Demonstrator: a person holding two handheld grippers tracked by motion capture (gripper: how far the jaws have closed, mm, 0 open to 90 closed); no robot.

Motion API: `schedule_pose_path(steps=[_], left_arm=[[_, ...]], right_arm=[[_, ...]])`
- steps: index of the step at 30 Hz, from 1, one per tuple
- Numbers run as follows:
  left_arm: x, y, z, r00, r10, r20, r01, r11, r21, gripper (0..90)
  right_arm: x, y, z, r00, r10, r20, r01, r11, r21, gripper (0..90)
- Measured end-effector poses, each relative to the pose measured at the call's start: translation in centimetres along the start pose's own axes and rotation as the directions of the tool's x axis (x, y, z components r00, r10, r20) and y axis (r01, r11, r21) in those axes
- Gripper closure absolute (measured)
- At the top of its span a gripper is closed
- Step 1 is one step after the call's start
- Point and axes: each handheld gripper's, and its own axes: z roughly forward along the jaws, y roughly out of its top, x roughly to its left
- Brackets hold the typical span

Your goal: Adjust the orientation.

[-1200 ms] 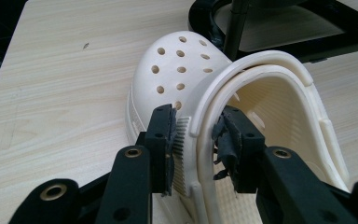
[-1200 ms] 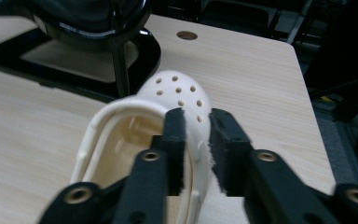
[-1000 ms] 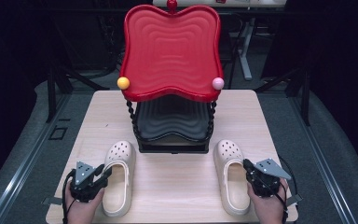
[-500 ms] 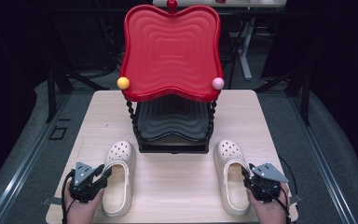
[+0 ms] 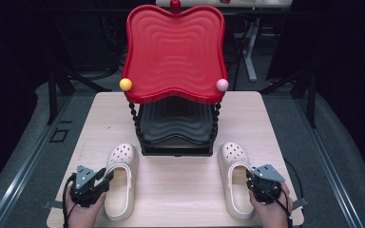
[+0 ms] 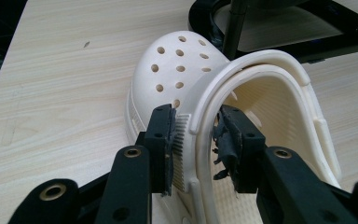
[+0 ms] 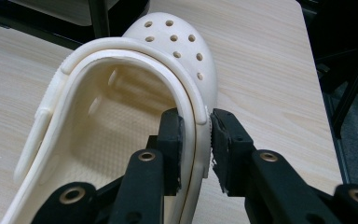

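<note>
Clogs: two cream perforated foam clogs, left clog (image 5: 121, 183) and right clog (image 5: 235, 178), long axes pointing toward red-and-black tiered rack (image 5: 175, 76).
Left gripper (image 6: 196, 140): jaws straddling left clog's outer side wall, narrowly parted, apparently gripping.
Right gripper (image 7: 196, 140): jaws likewise astride right clog's outer wall.

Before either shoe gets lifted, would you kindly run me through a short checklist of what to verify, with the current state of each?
1. Left gripper straddles the outer wall of the left clog, one jaw each side: ok.
2. Left jaws pressed firmly on the wall: cannot tell; the inner jaw shows a small gap.
3. Right gripper straddles the outer wall of the right clog: ok.
4. Right jaws clamped: cannot tell.
5. Both clogs lie flat on the table, toes toward the rack: ok.
6. Rack's black lower shelf free of objects: ok.
</note>
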Motion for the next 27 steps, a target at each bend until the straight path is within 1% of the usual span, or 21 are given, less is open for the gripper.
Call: schedule_pose_path(steps=[3,4,7,11,12,13,16,18,21,22,25,27], left_arm=[[-0.05,-0.02,0.03,1.0,0.004,-0.004,-0.004,1.0,0.002,65.9],[-0.12,-0.02,0.04,0.9999,0.01,-0.008,-0.01,0.9999,0.008,65.6],[-0.34,-0.02,0.13,0.9995,0.026,-0.02,-0.025,0.9996,0.008,65.5],[-0.51,-0.04,0.33,0.9985,0.044,-0.034,-0.044,0.9988,0.021,65.9],[-0.58,-0.08,0.43,0.9984,0.041,-0.038,-0.04,0.9989,0.023,66.3],[-0.57,-0.07,0.44,0.9979,0.05,-0.041,-0.048,0.9983,0.033,66.8],[-0.54,-0.13,0.57,0.997,0.057,-0.053,-0.054,0.9977,0.041,71.7],[-0.46,-0.09,0.59,0.9972,0.055,-0.05,-0.053,0.9978,0.04,72.1],[-0.53,-0.03,0.57,0.9963,0.064,-0.058,-0.061,0.9973,0.04,73.4],[-0.5,0.03,0.52,0.9966,0.064,-0.053,-0.061,0.997,0.047,74.1],[-0.34,0.08,0.5,0.9975,0.055,-0.045,-0.054,0.9976,0.043,74.7],[-0.16,0.15,0.39,0.9979,0.053,-0.037,-0.051,0.9973,0.052,75.1]], right_arm=[[-0.11,0.05,0.02,1.0,0.006,-0.008,-0.006,1.0,0.005,74.5],[-0.19,0.06,0.04,0.9997,0.02,-0.017,-0.019,1.0,0.006,75.2],[-0.25,0.12,0.03,0.9996,0.023,-0.018,-0.023,1.0,0.01,75.6],[-0.23,0.2,0.0,0.9988,0.037,-0.03,-0.037,0.999,0.017,75.8],[-0.18,0.22,0.0,0.9987,0.04,-0.031,-0.039,0.999,0.019,75.8],[-0.12,0.22,0.03,0.9987,0.042,-0.03,-0.041,0.999,0.014,75.9],[-0.18,0.27,0.01,0.9982,0.047,-0.036,-0.046,0.999,0.02,75.8],[-0.18,0.25,0.04,0.9979,0.052,-0.039,-0.051,0.999,0.015,75.8],[-0.23,0.27,0.02,0.9976,0.058,-0.039,-0.057,0.998,0.017,75.8],[-0.21,0.26,0.01,0.9974,0.061,-0.039,-0.061,0.998,0.014,75.9],[-0.13,0.28,-0.08,0.997,0.066,-0.041,-0.066,0.998,0.014,76.3],[-0.08,0.34,-0.21,0.9968,0.069,-0.04,-0.069,0.998,0.014,76.7]])
